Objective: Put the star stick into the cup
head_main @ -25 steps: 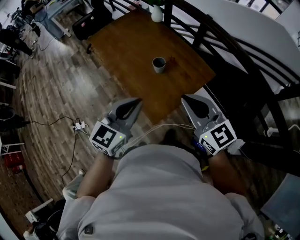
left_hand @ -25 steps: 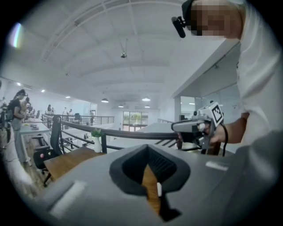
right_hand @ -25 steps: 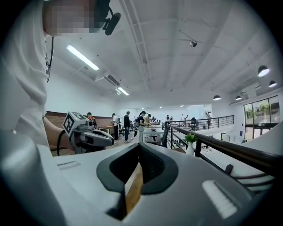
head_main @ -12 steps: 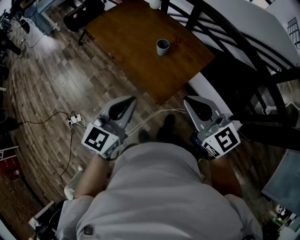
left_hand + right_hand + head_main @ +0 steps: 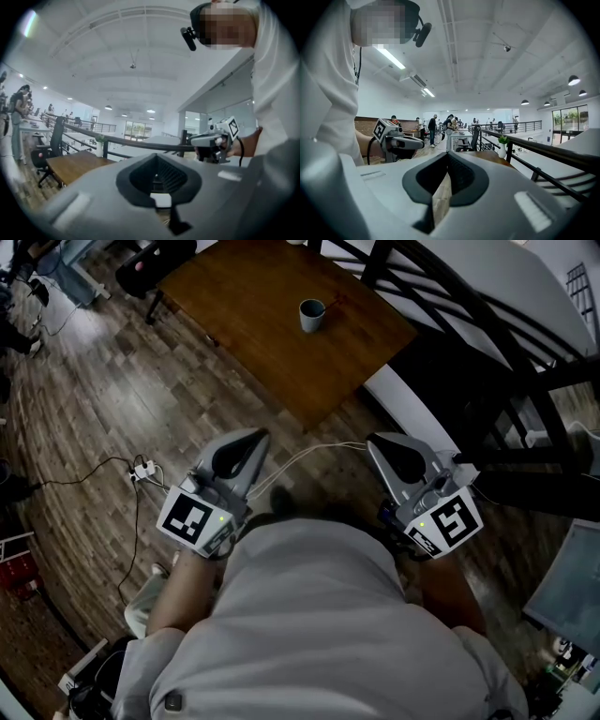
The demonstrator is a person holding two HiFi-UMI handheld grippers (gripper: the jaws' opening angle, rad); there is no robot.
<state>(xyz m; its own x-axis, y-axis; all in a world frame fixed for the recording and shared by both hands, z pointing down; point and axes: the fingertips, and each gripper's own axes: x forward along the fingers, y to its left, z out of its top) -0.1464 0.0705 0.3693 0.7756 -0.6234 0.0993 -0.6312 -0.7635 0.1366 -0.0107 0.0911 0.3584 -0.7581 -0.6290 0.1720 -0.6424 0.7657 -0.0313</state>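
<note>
While standing back from the table (image 5: 272, 352), off its near corner, holds the left gripper (image 5: 251, 439) and right gripper (image 5: 382, 442) low and close in, each with jaws together on nothing. Puts the cup (image 5: 311, 314) straight ahead and well apart, toward the far right edge. Leaves the star stick (image 5: 335, 303) a faint reddish speck just right of the cup, nearer the right gripper; long axis too small to tell.
</note>
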